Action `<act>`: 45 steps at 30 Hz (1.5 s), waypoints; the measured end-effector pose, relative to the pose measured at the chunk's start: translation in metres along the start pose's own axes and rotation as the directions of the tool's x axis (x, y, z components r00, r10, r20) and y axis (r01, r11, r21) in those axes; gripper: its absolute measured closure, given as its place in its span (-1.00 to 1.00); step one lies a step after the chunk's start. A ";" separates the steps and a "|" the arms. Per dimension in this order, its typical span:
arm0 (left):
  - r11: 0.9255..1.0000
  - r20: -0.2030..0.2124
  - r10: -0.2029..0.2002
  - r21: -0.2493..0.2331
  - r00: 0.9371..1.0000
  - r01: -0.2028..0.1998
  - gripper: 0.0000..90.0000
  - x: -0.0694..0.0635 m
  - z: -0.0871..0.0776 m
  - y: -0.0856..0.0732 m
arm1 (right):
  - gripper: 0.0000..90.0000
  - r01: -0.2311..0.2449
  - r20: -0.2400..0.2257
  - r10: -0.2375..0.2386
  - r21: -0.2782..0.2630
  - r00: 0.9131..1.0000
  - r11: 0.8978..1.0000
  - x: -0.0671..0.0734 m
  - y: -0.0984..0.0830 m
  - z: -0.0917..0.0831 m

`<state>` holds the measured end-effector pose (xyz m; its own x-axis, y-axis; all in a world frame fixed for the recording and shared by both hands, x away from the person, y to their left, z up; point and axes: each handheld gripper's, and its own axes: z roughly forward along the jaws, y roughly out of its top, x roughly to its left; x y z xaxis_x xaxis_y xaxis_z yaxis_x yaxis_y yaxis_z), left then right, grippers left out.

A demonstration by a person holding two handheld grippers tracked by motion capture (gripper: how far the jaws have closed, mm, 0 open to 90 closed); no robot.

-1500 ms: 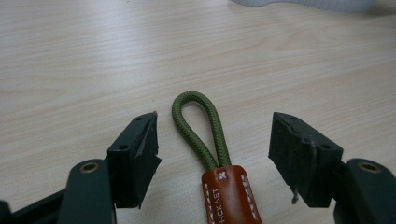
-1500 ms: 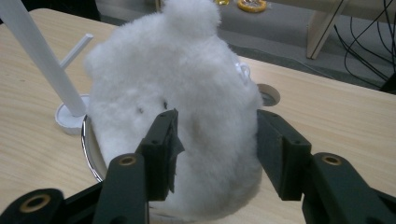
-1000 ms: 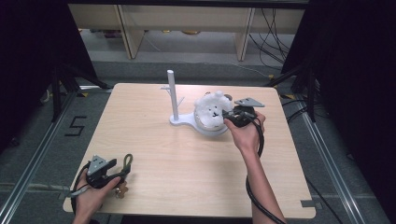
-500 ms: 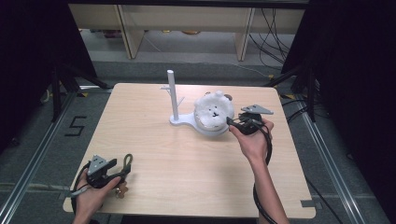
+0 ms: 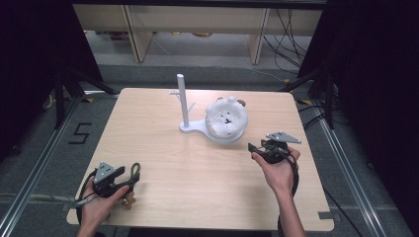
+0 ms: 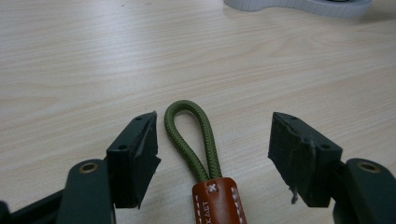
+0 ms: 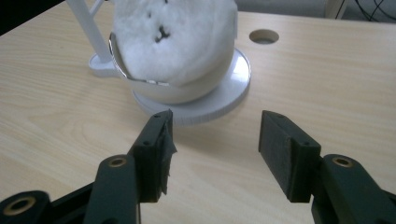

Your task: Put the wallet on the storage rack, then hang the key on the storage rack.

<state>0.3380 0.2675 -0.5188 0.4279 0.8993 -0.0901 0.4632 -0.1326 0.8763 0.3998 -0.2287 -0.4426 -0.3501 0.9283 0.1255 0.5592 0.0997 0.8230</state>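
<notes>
Cord loop (image 6: 190, 135), olive green with a tan leather tab, lies flat on the table (image 5: 163, 128) between the left gripper (image 6: 212, 154)'s wide-open jaws. Closing squarely on the leather tab should grip best. Right gripper (image 7: 215, 149), jaws also wide, hovers just short of the plush toy (image 7: 175, 42) on its white stand (image 7: 233, 91).

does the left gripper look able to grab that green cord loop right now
Probably yes: the left gripper is open, the green cord loop lies flat on the table between its jaws, and nothing stands between them.
</notes>
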 end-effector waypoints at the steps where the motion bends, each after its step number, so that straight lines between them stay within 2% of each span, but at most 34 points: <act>1: 1.000 -0.007 -0.011 0.002 1.000 0.011 -0.28 -0.001 0.000 0.000 | 0.03 0.000 0.000 0.000 0.000 1.000 1.000 0.000 0.000 0.000; 2: 1.000 0.009 0.017 -0.002 1.000 -0.017 -0.28 0.001 0.001 0.001 | 0.04 -0.004 0.001 0.004 0.001 1.000 1.000 -0.002 -0.004 -0.001; 3: 1.000 -0.006 0.000 0.008 1.000 0.001 -0.28 -0.001 0.000 0.001 | 0.04 -0.005 0.003 0.005 0.012 1.000 1.000 -0.003 -0.008 -0.002; 6: 1.000 -0.001 0.004 0.011 1.000 -0.004 -0.28 -0.002 0.002 0.002 | 0.04 -0.022 0.010 0.022 0.024 1.000 0.999 -0.006 -0.020 -0.005; 7: 1.000 0.013 0.021 0.000 1.000 -0.021 -0.28 -0.001 0.004 0.003 | 0.04 -0.033 0.002 0.033 0.021 0.999 0.999 -0.007 -0.023 -0.006; 8: 1.000 0.006 0.013 0.008 1.000 -0.013 -0.28 -0.002 0.003 0.004 | 0.04 -0.046 -0.013 0.046 0.009 0.999 0.999 -0.009 -0.027 -0.006; 9: 1.000 0.012 0.023 0.002 1.000 -0.023 -0.28 -0.002 0.005 0.004 | 0.04 -0.059 -0.014 0.059 0.029 0.998 0.998 -0.009 -0.028 -0.008; 12: 1.000 0.018 0.028 0.004 0.999 -0.028 -0.28 -0.004 0.006 0.006 | 0.04 -0.058 -0.018 0.058 0.026 0.998 0.998 -0.013 -0.031 -0.010; 13: 1.000 0.006 0.014 0.012 1.000 -0.014 -0.28 -0.006 0.005 0.006 | 0.04 -0.086 0.003 0.086 0.029 0.996 0.996 -0.012 -0.032 -0.011; 14: 0.999 0.015 0.033 0.008 0.999 -0.033 -0.28 -0.005 0.005 0.007 | 0.04 -0.064 -0.007 0.064 0.022 0.998 0.998 -0.015 -0.032 -0.012; 15: 0.999 0.020 0.036 0.006 0.999 -0.036 -0.28 -0.005 0.005 0.007 | 0.04 -0.067 0.006 0.067 0.022 0.998 0.998 -0.015 -0.033 -0.013; 16: 1.000 0.010 0.026 0.016 1.000 -0.026 -0.28 -0.006 0.003 0.007 | 0.04 -0.067 -0.003 0.067 0.021 0.998 0.998 -0.016 -0.033 -0.014; 17: 0.999 0.021 0.034 0.018 0.999 -0.034 -0.27 -0.004 0.003 0.007 | 0.04 -0.072 -0.007 0.072 0.027 0.997 0.997 -0.016 -0.034 -0.015; 18: 0.999 0.005 0.020 0.025 1.000 -0.020 -0.27 -0.005 0.002 0.007 | 0.04 -0.072 -0.002 0.072 0.034 0.997 0.997 -0.016 -0.034 -0.017; 21: 0.999 0.000 0.016 0.039 1.000 -0.016 -0.26 -0.004 0.000 0.009 | 0.04 -0.069 -0.005 0.069 0.019 0.998 0.997 -0.019 -0.035 -0.017; 22: 0.999 0.001 0.022 0.044 1.000 -0.022 -0.25 -0.004 0.000 0.010 | 0.04 -0.074 0.007 0.074 0.033 0.997 0.997 -0.019 -0.035 -0.018; 24: 0.998 0.013 0.037 0.056 0.999 -0.037 -0.25 -0.003 0.001 0.011 | 0.04 -0.080 -0.005 0.080 0.031 0.997 0.996 -0.021 -0.035 -0.020; 25: 0.996 0.007 0.021 0.086 1.000 -0.022 -0.25 -0.004 0.000 0.012 | 0.04 -0.082 -0.001 0.082 0.033 0.997 0.996 -0.021 -0.035 -0.021; 26: 0.993 -0.008 -0.011 0.119 1.000 0.012 -0.25 -0.006 -0.001 0.013 | 0.04 -0.079 0.003 0.079 0.021 0.997 0.997 -0.022 -0.035 -0.021; 27: 0.990 -0.001 0.028 0.138 1.000 -0.027 -0.25 -0.003 -0.001 0.015 | 0.04 -0.083 -0.008 0.083 0.023 0.997 0.996 -0.022 -0.035 -0.023; 28: 0.989 -0.011 -0.002 0.146 1.000 0.003 -0.25 -0.004 -0.001 0.015 | 0.04 -0.089 0.011 0.088 0.023 0.996 0.996 -0.023 -0.035 -0.023; 29: 0.983 -0.010 0.015 0.185 1.000 -0.013 -0.25 -0.001 -0.003 0.016 | 0.04 -0.090 -0.003 0.090 0.017 0.996 0.996 -0.024 -0.036 -0.023; 30: 0.979 -0.010 -0.004 0.204 1.000 0.006 -0.25 -0.001 -0.004 0.017 | 0.04 -0.089 -0.004 0.090 0.020 0.996 0.996 -0.025 -0.036 -0.023; 31: 0.975 -0.006 0.004 0.223 1.000 -0.002 -0.25 0.001 -0.004 0.018 | 0.03 -0.092 0.006 0.092 0.027 0.996 0.995 -0.026 -0.036 -0.023; 32: 0.974 -0.012 -0.007 0.225 1.000 0.009 -0.25 0.000 -0.004 0.019 | 0.03 -0.097 0.001 0.097 0.032 0.995 0.995 -0.026 -0.037 -0.023; 33: 0.965 -0.005 0.019 0.263 1.000 -0.017 -0.25 0.002 -0.006 0.022 | 0.03 -0.098 0.004 0.098 0.030 0.995 0.995 -0.026 -0.037 -0.023; 35: 0.963 -0.012 0.003 0.269 1.000 0.000 -0.24 0.002 -0.006 0.024 | 0.03 -0.099 0.004 0.099 0.037 0.995 0.994 -0.026 -0.038 -0.022; 36: 0.955 -0.005 0.020 0.297 1.000 -0.017 -0.24 0.004 -0.007 0.026 | 0.03 -0.088 0.011 0.088 0.042 0.996 0.995 -0.027 -0.038 -0.022; 37: 0.953 -0.003 0.005 0.304 1.000 -0.003 -0.24 0.003 -0.006 0.027 | 0.03 -0.088 0.011 0.088 0.042 0.996 0.995 -0.027 -0.038 -0.022; 42: 0.926 -0.018 -0.011 0.378 1.000 0.017 -0.17 0.004 -0.007 0.036 | 0.02 -0.097 0.003 0.097 0.048 0.995 0.994 -0.027 -0.039 -0.023; 44: 0.919 -0.033 -0.030 0.393 0.999 0.041 -0.15 0.004 -0.006 0.040 | 0.01 -0.098 -0.001 0.098 0.052 0.995 0.994 -0.026 -0.039 -0.023; 45: 0.909 -0.034 -0.030 0.415 0.999 0.042 -0.15 0.005 -0.006 0.042 | 0.01 -0.146 0.007 0.146 0.059 0.989 0.987 -0.021 -0.039 -0.024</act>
<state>0.3549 0.2692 -0.4798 0.3872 0.9165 -0.1007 0.7610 -0.2560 0.5961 0.3677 -0.2609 -0.4641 -0.2596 0.9352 0.2408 0.6482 -0.0161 0.7613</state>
